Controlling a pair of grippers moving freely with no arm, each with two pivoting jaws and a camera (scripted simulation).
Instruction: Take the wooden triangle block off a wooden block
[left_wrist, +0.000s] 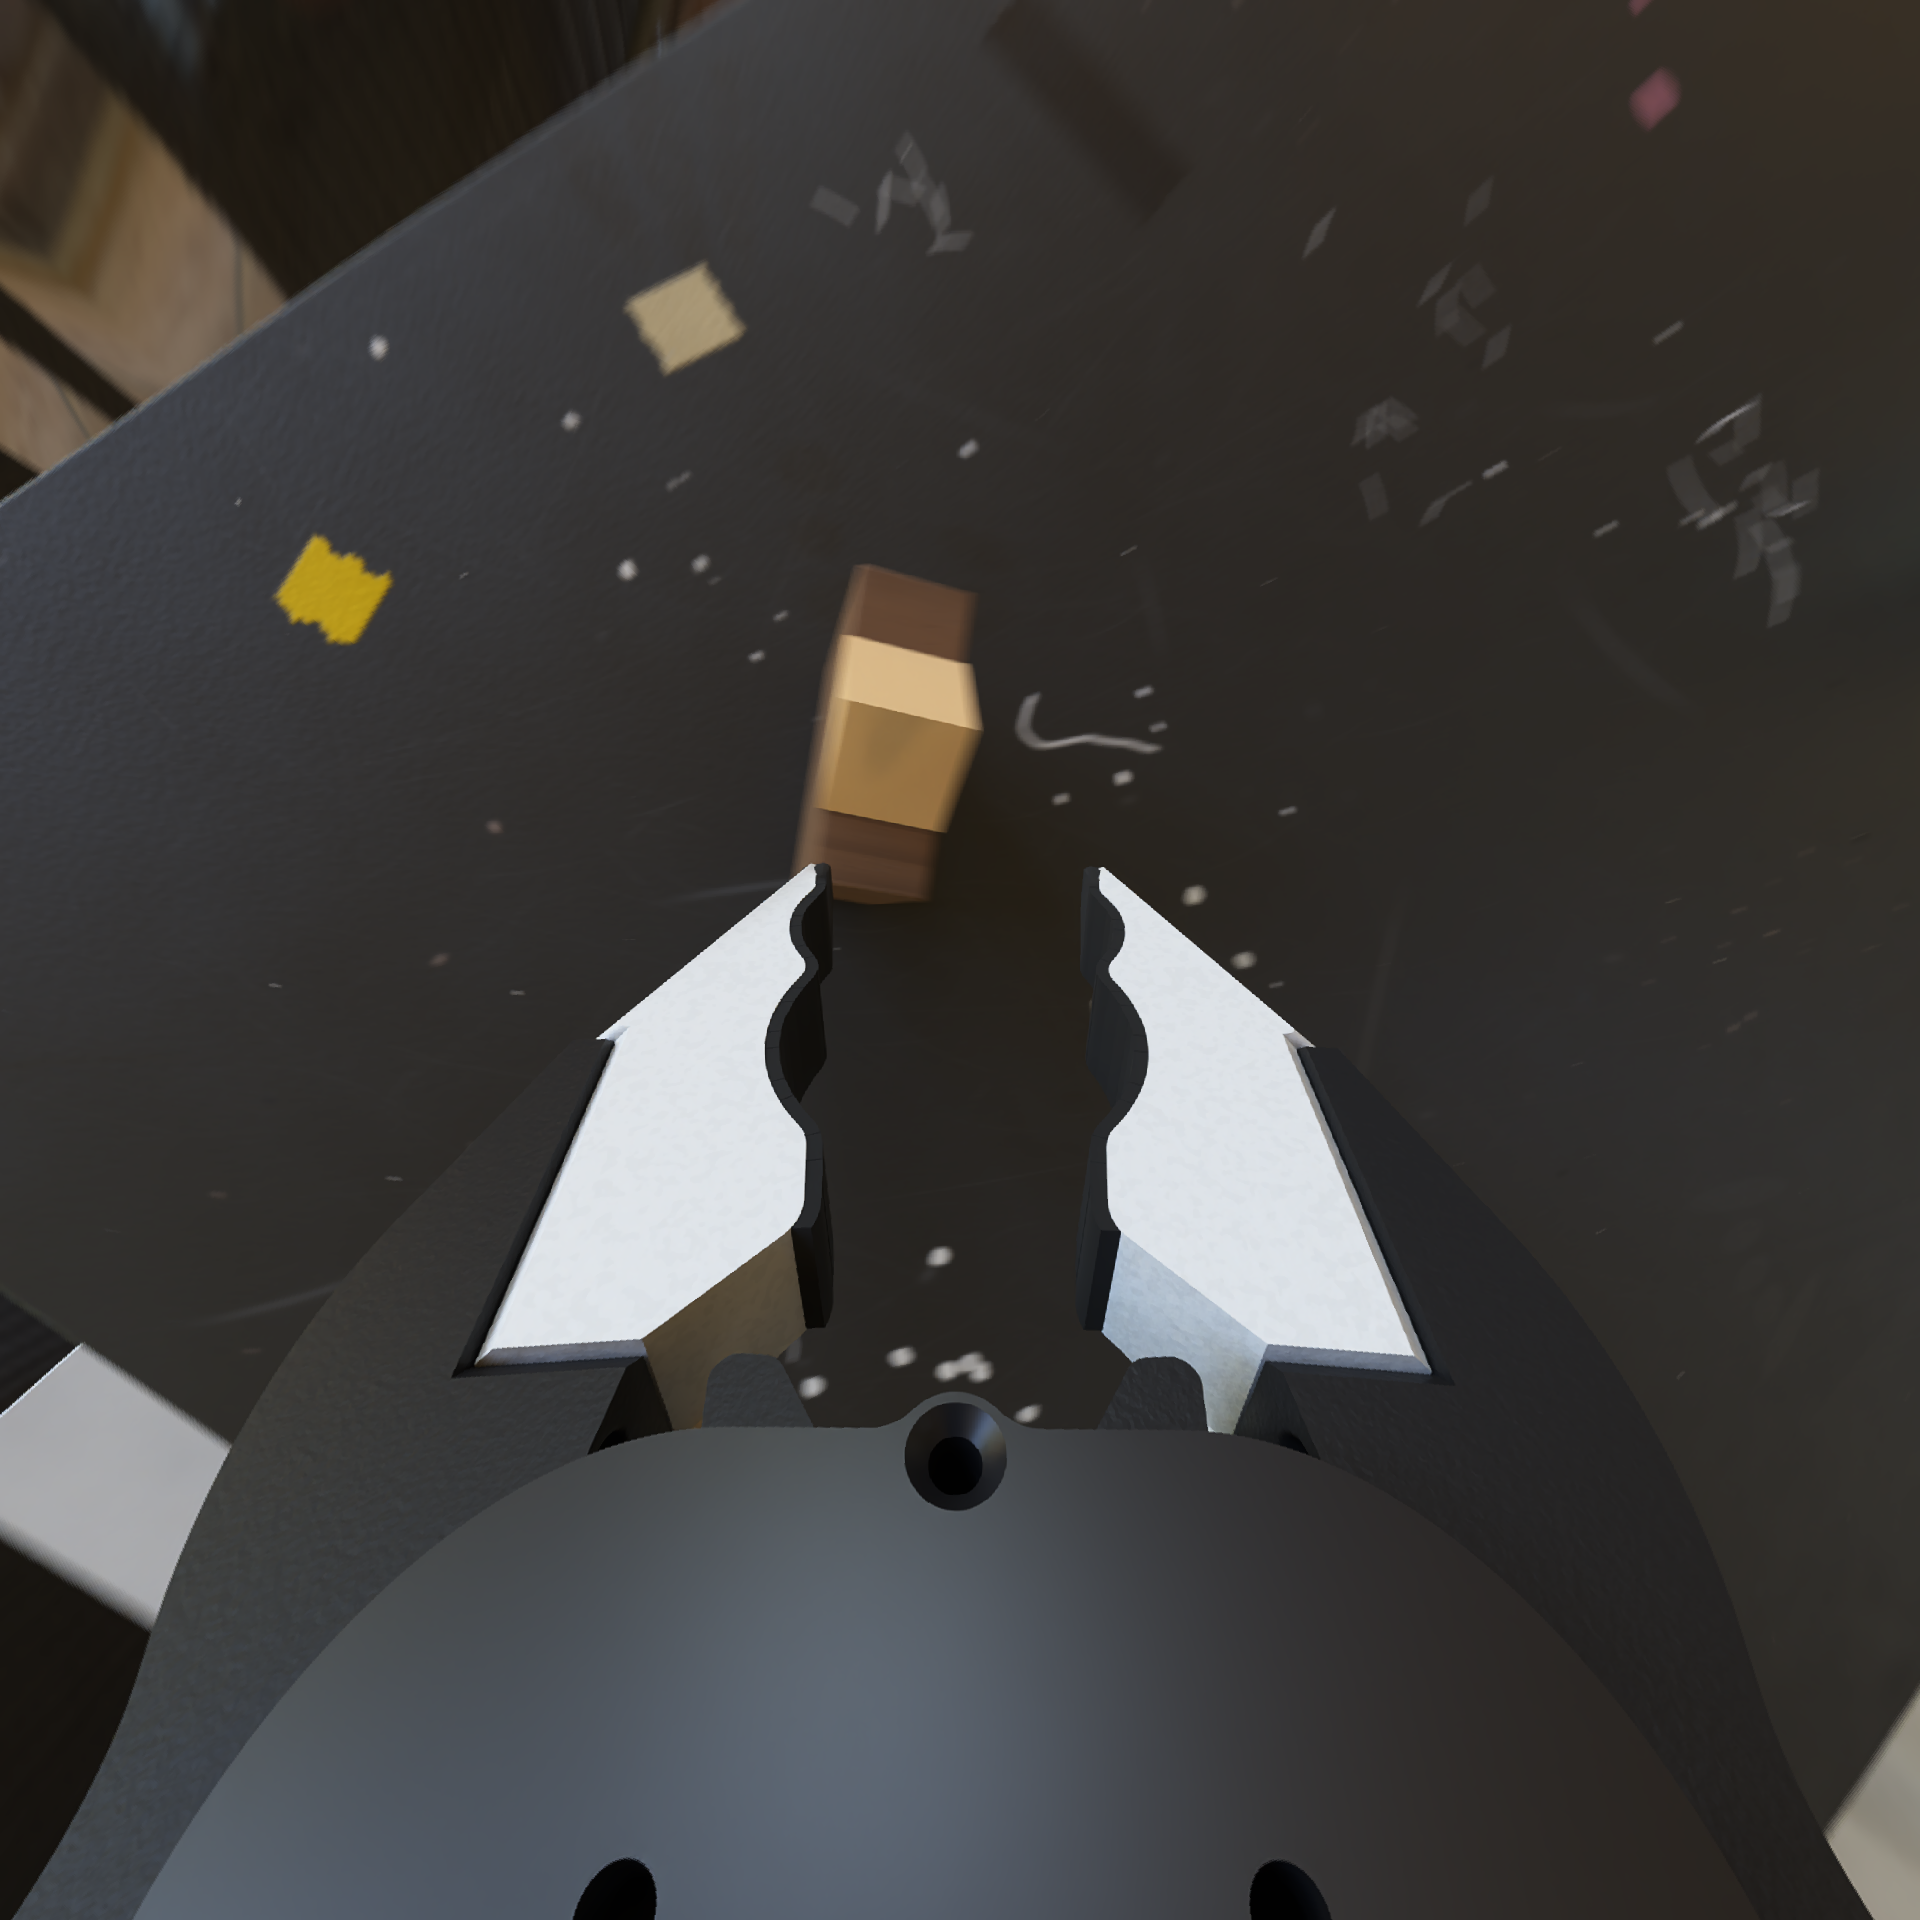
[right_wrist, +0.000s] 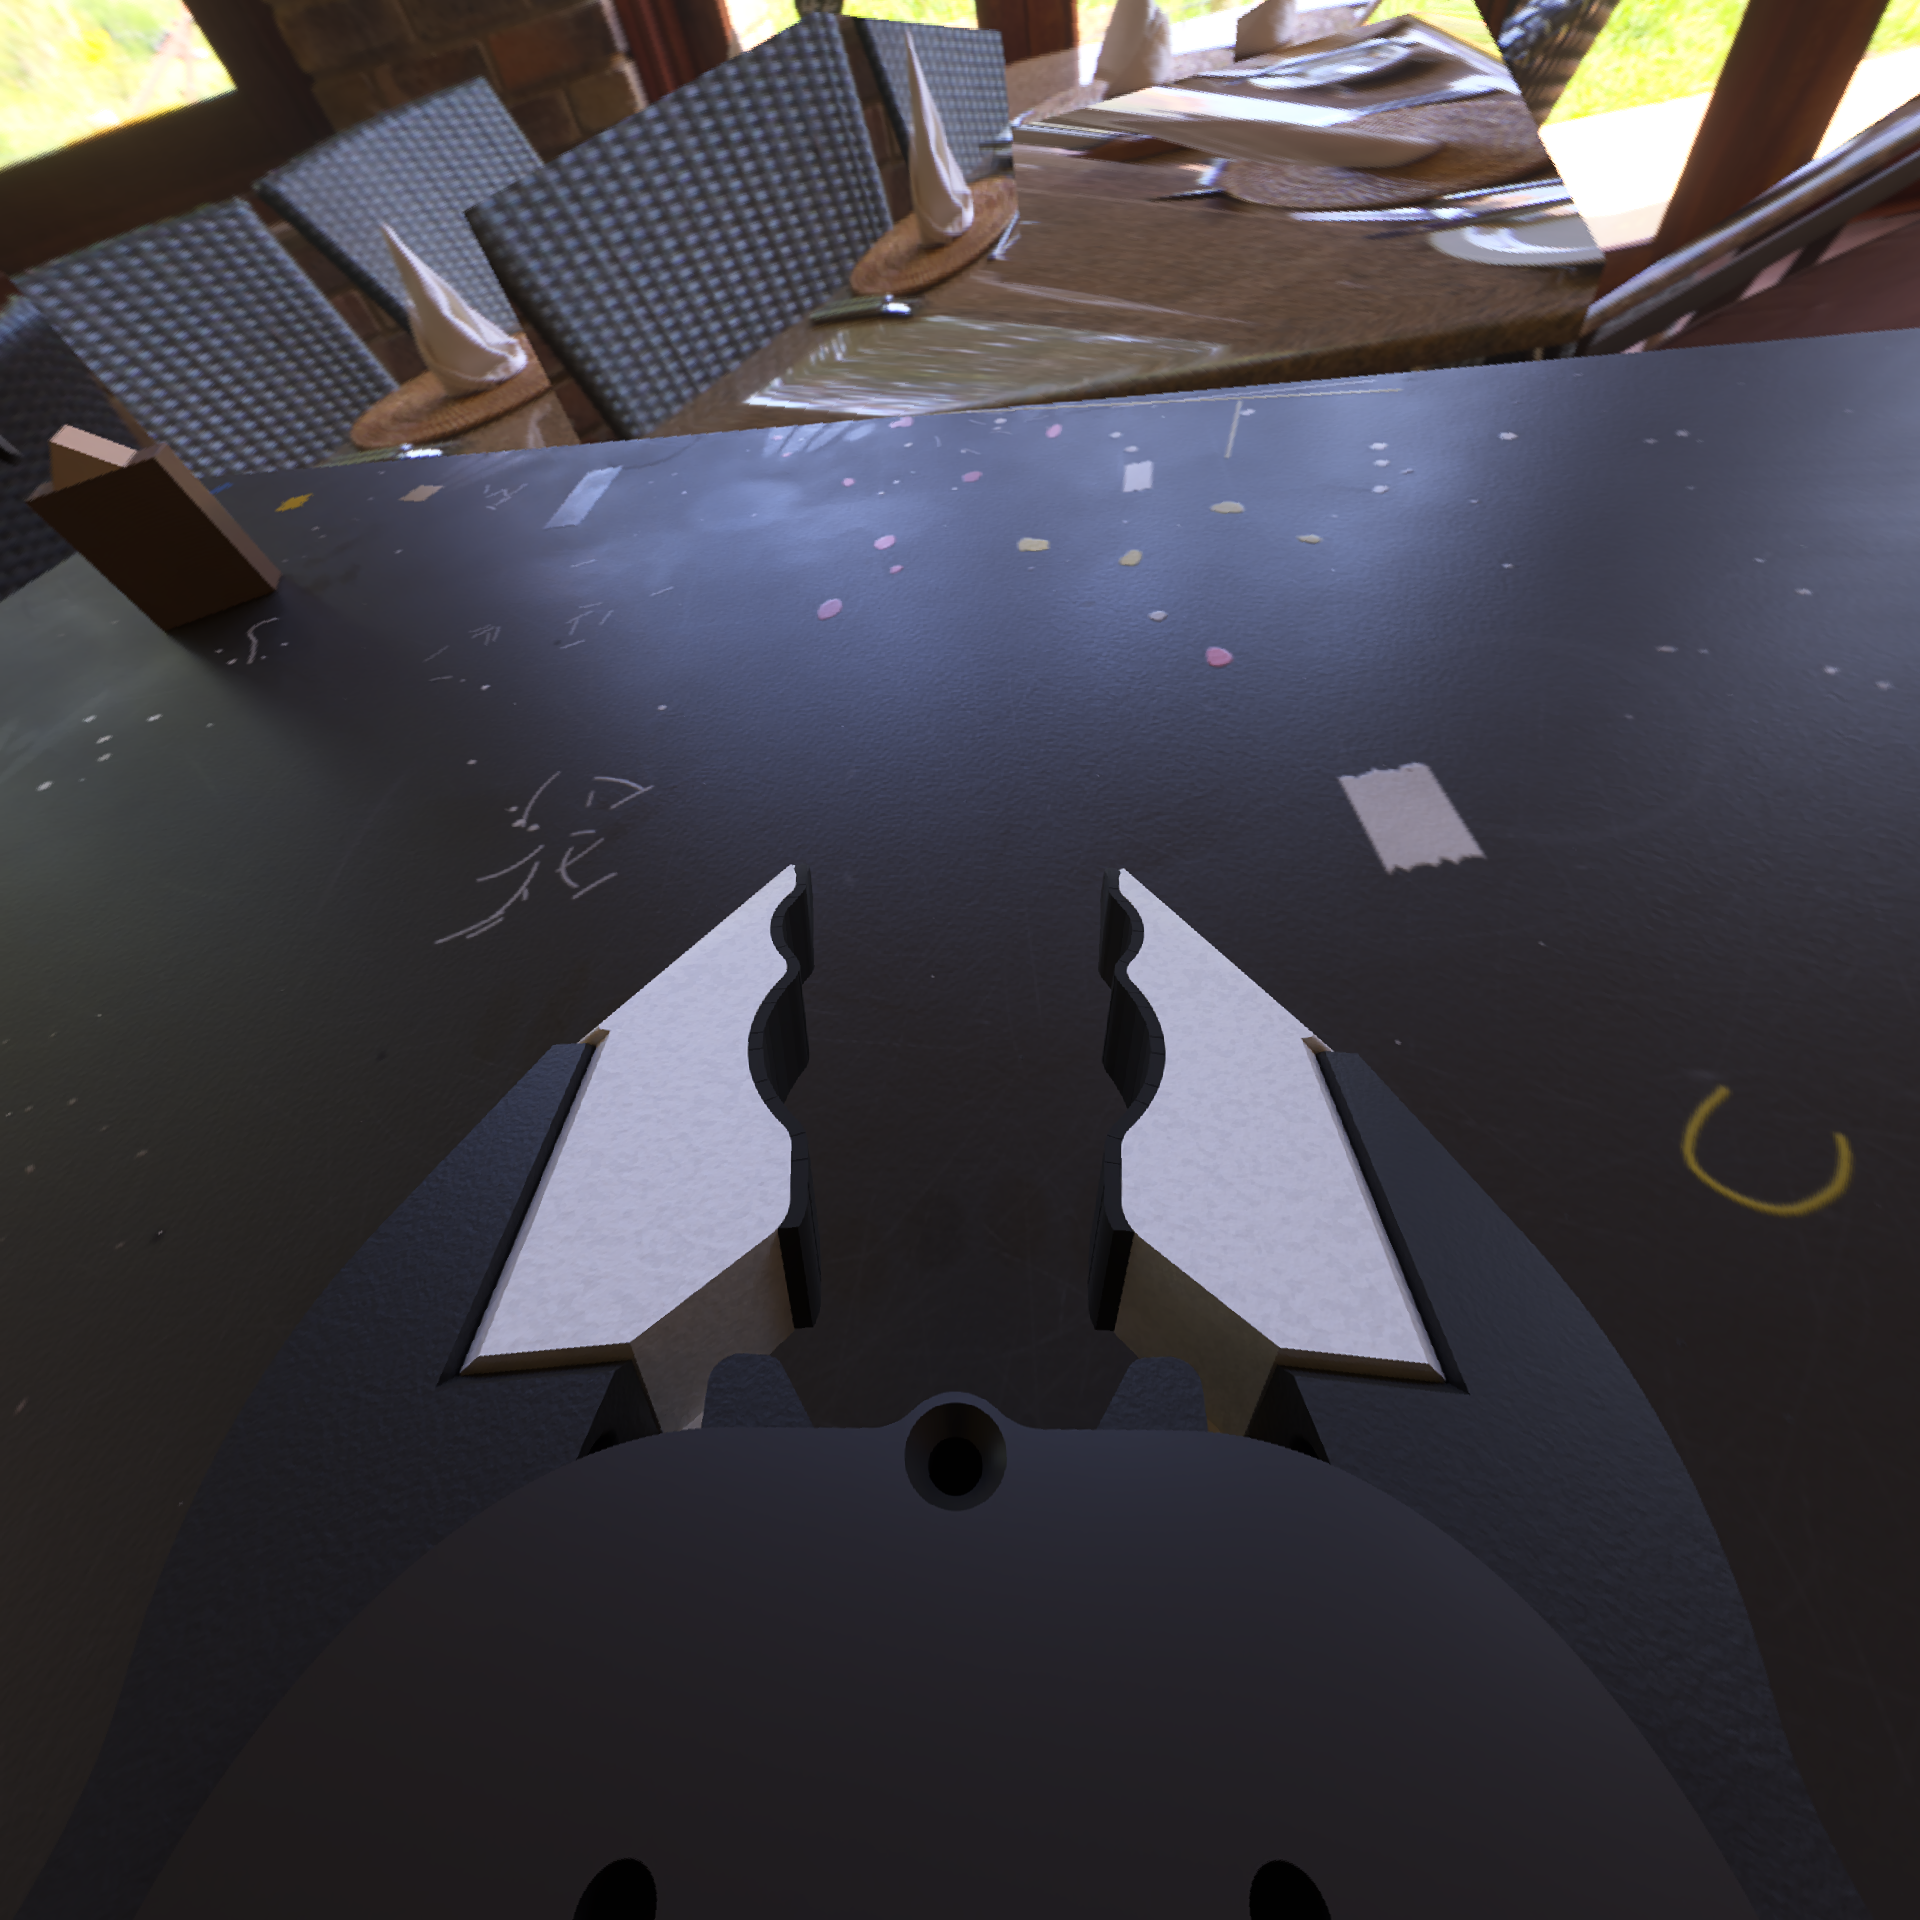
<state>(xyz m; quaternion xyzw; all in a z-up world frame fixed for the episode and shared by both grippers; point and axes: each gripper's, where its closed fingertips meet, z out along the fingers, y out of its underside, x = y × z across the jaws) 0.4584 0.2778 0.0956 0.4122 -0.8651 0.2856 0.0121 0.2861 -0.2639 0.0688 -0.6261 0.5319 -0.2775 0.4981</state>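
Note:
In the left wrist view a light wooden triangle block (left_wrist: 902, 732) sits on top of a darker brown wooden block (left_wrist: 878, 857) on the black table (left_wrist: 312, 831). My left gripper (left_wrist: 956, 878) is open and empty above the table, its fingertips just short of the stack, which lies slightly left of the gap. In the right wrist view the same stack stands at the far left, the brown block (right_wrist: 156, 540) with the light triangle (right_wrist: 88, 457) on top. My right gripper (right_wrist: 956, 878) is open and empty, far from the stack, over the table (right_wrist: 935, 675).
Tape patches lie on the table: a yellow one (left_wrist: 332, 590), a beige one (left_wrist: 686, 317) and a white one (right_wrist: 1408, 816). Chalk marks and paint specks dot the surface. The table's far edge (right_wrist: 935, 416) borders wicker chairs (right_wrist: 675, 208) and a set dining table (right_wrist: 1247, 208).

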